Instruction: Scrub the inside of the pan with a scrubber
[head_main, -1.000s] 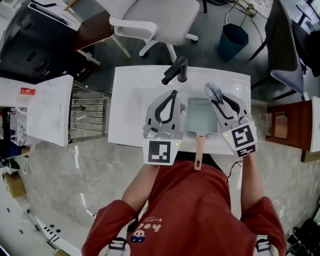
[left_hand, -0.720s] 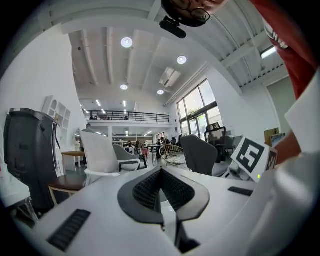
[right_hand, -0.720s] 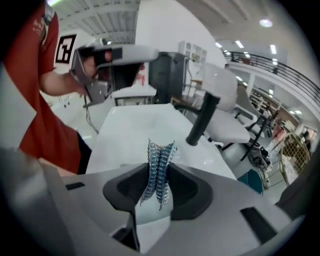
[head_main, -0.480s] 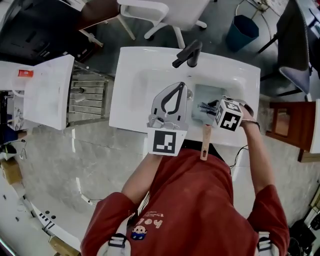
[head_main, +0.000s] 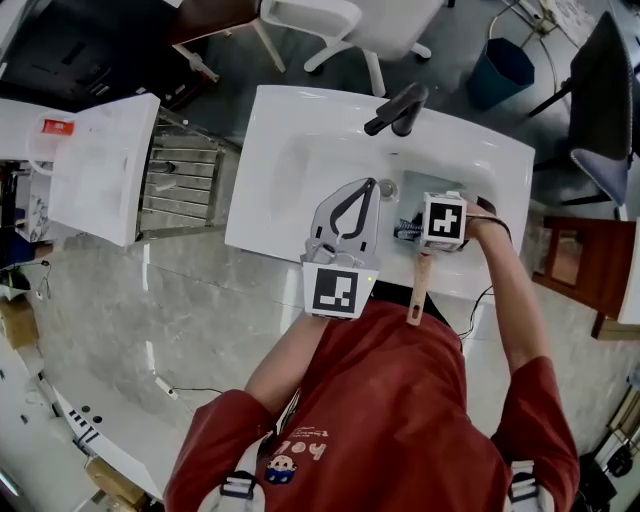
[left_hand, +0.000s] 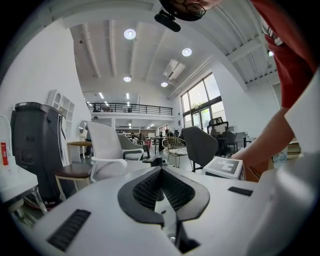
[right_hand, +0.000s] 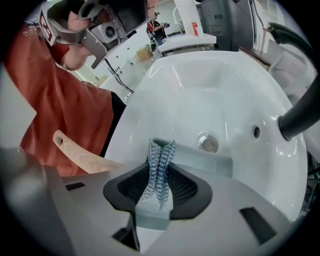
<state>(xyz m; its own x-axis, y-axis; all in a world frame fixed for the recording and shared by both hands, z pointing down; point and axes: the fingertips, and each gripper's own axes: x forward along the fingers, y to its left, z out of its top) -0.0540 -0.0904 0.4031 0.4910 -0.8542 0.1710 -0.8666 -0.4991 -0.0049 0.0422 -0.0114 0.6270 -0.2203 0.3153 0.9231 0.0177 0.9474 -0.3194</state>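
Scrubber (right_hand: 156, 172) clamped in my right gripper (right_hand: 160, 146), over the pan (right_hand: 210, 162); my left gripper (left_hand: 160, 171) closed, empty.

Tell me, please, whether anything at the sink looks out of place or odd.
Nothing stands out. The pan sits in the sink, its handle over the front edge, and the right hand-held gripper is shut on the scrubber.

The pan (head_main: 406, 203) is a square, pale grey-green one with a light wooden handle (head_main: 419, 291). It sits flat in the white sink (head_main: 300, 160), its handle reaching back over the near rim. The scrubber (right_hand: 161, 150), a silvery-blue wire mesh, is pinched between the right tool's (right_hand: 157, 162) jaws inside the pan.
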